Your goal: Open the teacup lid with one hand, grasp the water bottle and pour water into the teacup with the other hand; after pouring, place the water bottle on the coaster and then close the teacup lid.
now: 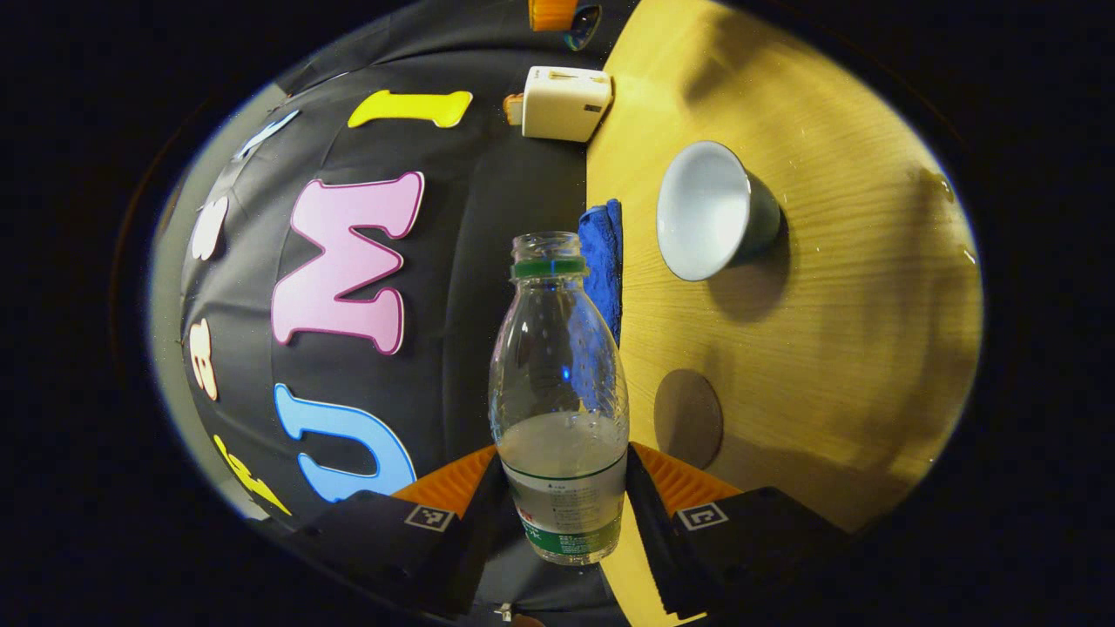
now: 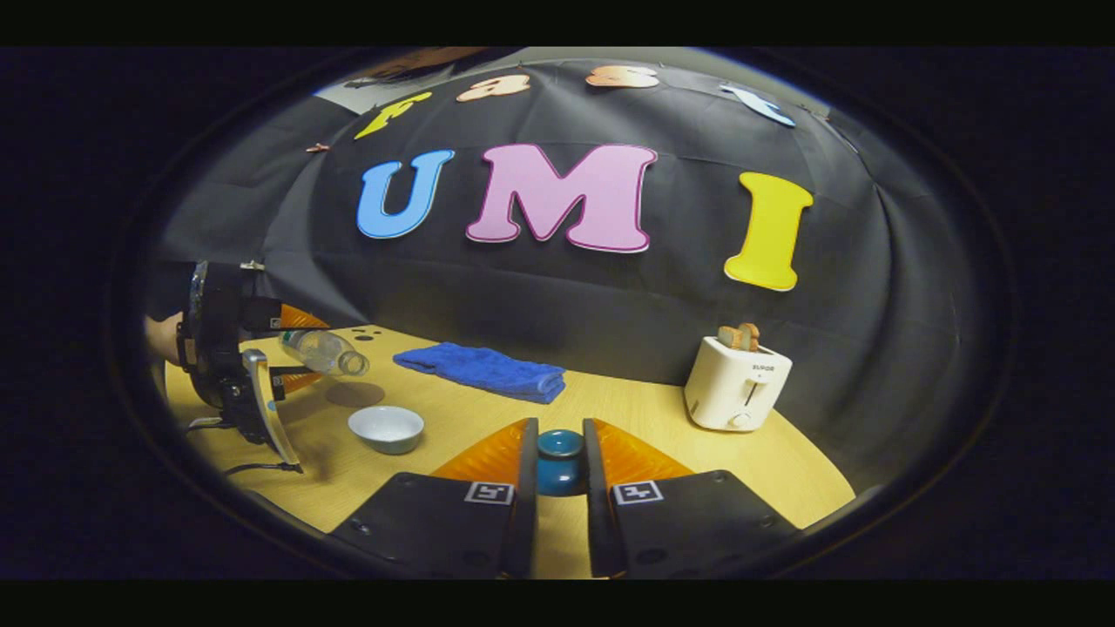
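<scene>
My left gripper (image 1: 562,470) is shut on the lower body of a clear, uncapped water bottle (image 1: 557,348) with a green neck ring and some water in its base. In the right gripper view the left gripper (image 2: 300,348), held by a hand, carries the bottle (image 2: 324,351) on its side, mouth pointing toward the white teacup (image 2: 386,428). The teacup (image 1: 710,209) stands uncovered on the wooden table. A round brown coaster (image 1: 688,418) lies beside it, under the bottle (image 2: 354,394). My right gripper (image 2: 559,435) is shut on the teal teacup lid (image 2: 559,466), held above the table.
A folded blue towel (image 2: 483,370) lies at the back of the table (image 2: 627,409) against the black wall. A white toaster (image 2: 736,383) with toast in it stands at the right. A cable (image 2: 253,468) trails on the table near the left gripper.
</scene>
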Motion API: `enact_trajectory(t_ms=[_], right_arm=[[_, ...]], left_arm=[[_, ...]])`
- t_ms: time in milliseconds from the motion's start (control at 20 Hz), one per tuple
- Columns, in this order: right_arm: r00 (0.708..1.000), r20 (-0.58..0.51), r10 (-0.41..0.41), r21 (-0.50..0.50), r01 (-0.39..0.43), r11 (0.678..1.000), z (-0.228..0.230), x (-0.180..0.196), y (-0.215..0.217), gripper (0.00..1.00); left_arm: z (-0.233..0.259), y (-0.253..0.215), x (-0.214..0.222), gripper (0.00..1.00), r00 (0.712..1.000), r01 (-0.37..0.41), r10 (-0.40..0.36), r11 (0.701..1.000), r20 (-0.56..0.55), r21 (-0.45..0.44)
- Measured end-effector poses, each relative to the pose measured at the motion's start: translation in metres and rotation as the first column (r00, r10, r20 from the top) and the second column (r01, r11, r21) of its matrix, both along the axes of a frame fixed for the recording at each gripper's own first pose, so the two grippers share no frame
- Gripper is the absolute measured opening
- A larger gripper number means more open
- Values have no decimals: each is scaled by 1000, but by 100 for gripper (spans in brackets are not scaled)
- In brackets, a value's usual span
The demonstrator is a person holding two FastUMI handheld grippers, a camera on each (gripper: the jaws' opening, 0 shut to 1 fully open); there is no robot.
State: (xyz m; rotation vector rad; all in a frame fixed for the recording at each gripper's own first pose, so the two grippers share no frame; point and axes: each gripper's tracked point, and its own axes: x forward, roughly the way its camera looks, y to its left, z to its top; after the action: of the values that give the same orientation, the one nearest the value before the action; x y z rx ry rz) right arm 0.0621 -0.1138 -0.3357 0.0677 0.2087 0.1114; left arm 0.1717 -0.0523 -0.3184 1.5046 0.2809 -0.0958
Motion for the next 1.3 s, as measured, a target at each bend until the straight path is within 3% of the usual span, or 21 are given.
enact_trajectory(t_ms=[100, 250, 300, 400, 550, 700, 800, 1000, 1050, 1150, 1250, 1300], right_arm=[[1000, 0, 1, 2, -1, 1000, -1, -2, -3, 22], [1000, 2, -2, -1, 2, 1000, -1, -5, -6, 27], [1000, 3, -3, -1, 3, 1000, -1, -5, -7, 22], [1000, 5, -7, -2, 7, 1000, -1, -7, -9, 22], [1000, 4, -10, -7, 10, 1000, -2, -8, -11, 31], [1000, 3, -16, -9, 16, 1000, -2, -10, -13, 22], [1000, 1, -21, -9, 21, 1000, -4, -11, -16, 27], [1000, 2, -27, -10, 27, 1000, -4, -10, -17, 27], [1000, 2, -26, -10, 26, 1000, -4, -10, -17, 22], [1000, 1, -27, -12, 27, 1000, -4, -10, -17, 27], [1000, 1, -27, -16, 27, 999, -4, -10, -17, 22], [1000, 2, -27, -17, 27, 999, -5, -10, -17, 31]], left_arm=[[0, -1, 3, 77, 1000, 9, -9, 999, -3, 35], [0, -1, 5, 77, 1000, 18, -18, 997, -7, 71], [-2, 0, 6, 77, 1000, 21, -20, 996, -10, 84], [-1, 2, 5, 77, 1000, 24, -23, 994, -14, 103], [0, 2, 6, 77, 999, 40, -40, 989, -7, 140], [1, 2, 7, 78, 998, 55, -55, 982, -1, 178], [3, 4, 8, 77, 998, 63, -64, 979, 1, 194], [7, 2, 7, 78, 995, 92, -98, 969, 14, 230], [8, 3, 8, 77, 994, 98, -105, 966, 13, 238], [8, 3, 10, 77, 993, 109, -116, 961, 13, 255], [6, 2, 11, 77, 992, 117, -125, 957, 14, 266], [6, 1, 13, 77, 991, 120, -130, 955, 18, 270]])
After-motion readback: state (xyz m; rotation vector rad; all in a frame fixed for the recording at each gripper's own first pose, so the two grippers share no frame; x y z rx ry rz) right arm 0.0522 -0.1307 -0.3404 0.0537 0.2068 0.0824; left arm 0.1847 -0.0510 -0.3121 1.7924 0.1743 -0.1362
